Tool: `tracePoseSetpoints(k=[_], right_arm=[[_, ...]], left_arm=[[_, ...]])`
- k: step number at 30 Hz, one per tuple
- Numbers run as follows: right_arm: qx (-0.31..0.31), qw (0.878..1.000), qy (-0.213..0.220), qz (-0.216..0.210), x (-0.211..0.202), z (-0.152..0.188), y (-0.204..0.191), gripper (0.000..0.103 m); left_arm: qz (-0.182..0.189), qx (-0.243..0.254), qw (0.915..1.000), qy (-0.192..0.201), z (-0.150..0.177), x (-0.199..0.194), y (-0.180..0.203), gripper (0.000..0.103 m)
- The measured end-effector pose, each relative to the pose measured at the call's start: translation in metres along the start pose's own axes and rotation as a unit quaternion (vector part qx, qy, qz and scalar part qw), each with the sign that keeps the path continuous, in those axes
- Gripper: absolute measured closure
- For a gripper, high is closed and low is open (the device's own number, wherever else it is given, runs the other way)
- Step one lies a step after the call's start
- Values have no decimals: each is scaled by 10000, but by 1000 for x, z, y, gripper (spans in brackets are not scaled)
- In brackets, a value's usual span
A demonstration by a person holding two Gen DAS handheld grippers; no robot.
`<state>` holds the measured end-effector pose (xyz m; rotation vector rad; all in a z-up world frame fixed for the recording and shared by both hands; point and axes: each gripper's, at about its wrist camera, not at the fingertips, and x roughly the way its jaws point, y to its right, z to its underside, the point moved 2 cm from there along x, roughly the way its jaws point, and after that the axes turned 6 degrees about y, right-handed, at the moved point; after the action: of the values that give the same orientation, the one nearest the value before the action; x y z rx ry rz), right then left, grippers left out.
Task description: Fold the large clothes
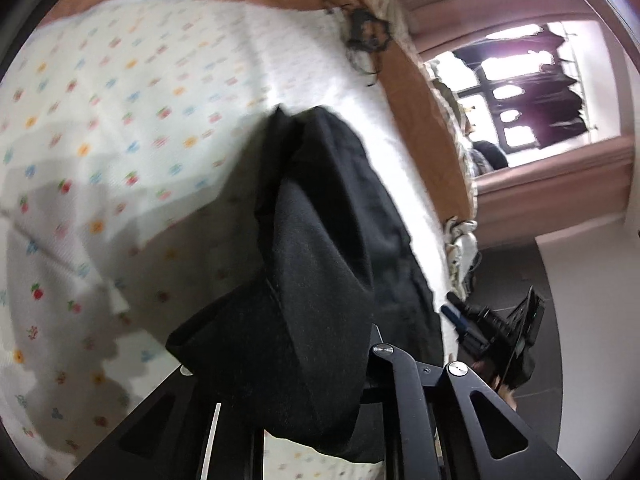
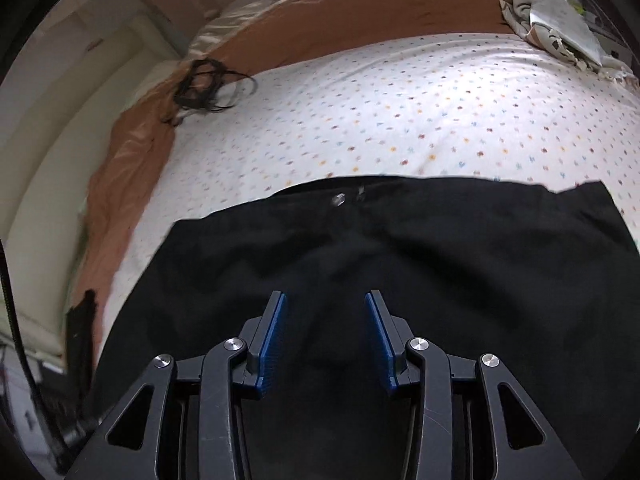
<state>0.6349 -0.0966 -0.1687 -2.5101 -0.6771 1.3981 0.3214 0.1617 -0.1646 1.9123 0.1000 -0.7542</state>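
Black cord tangle [image 2: 208, 86] probably on brown sheet [image 2: 340, 12], beyond trousers [image 2: 400, 248]

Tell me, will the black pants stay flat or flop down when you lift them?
Probably flop: the black pants already bunch and drape in folds from the left gripper. They look soft, likely not slippery. The right gripper hovers open above them.

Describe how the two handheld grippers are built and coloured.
The right gripper has matte black slotted linkage arms, silver round pivot screws, and ribbed blue pads lining its black fingers. The left gripper shows the same black linkages and silver screws; its pads are hidden.
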Motion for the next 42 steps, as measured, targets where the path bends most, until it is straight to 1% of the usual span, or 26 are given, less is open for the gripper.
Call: tracePoseSetpoints(k=[2, 5, 9, 12, 15, 18, 22, 26, 29, 32, 37, 40, 42], right_arm=[[12, 9999, 50, -107, -13, 12, -3, 62], [20, 9999, 79, -110, -29, 34, -3, 62], [176, 9997, -10, -185, -41, 69, 2, 62], [173, 9997, 51, -152, -53, 89, 1, 62], [257, 9992, 56, -284, -63, 109, 0, 62], [361, 9990, -19, -276, -66, 130, 1, 62], [594, 9970, -143, -477, -68, 160, 3, 63], [793, 9961, -54, -376, -69, 182, 8, 64], [1107, 9931, -78, -390, -66, 197, 18, 65], [1391, 9888, -185, -505, -62, 206, 28, 67], [1619, 9835, -251, -772, -66, 201, 36, 69], [1627, 9822, -59, -933, -79, 193, 38, 69], [1578, 9827, 219, -943, -96, 184, 41, 69]], left_arm=[[80, 138, 9999, 49, -2, -2, 16, 87], [174, 269, 9995, 81, -6, -3, 32, 87], [234, 439, 9987, 89, -8, -3, 52, 87], [278, 585, 9979, 87, -7, -3, 65, 87], [275, 728, 9969, 70, -9, -3, 79, 87], [313, 910, 9953, 59, -8, -3, 94, 87], [393, 1149, 9926, 15, -7, 0, 117, 87], [460, 1383, 9893, -69, 4, 3, 138, 87], [554, 1589, 9856, -187, 16, 9, 157, 87], [606, 1802, 9813, -308, 28, 20, 176, 87], [699, 2086, 9746, -427, 41, 36, 211, 87], [733, 2233, 9706, -518, 49, 46, 228, 87], [741, 2303, 9686, -573, 55, 54, 238, 87]])
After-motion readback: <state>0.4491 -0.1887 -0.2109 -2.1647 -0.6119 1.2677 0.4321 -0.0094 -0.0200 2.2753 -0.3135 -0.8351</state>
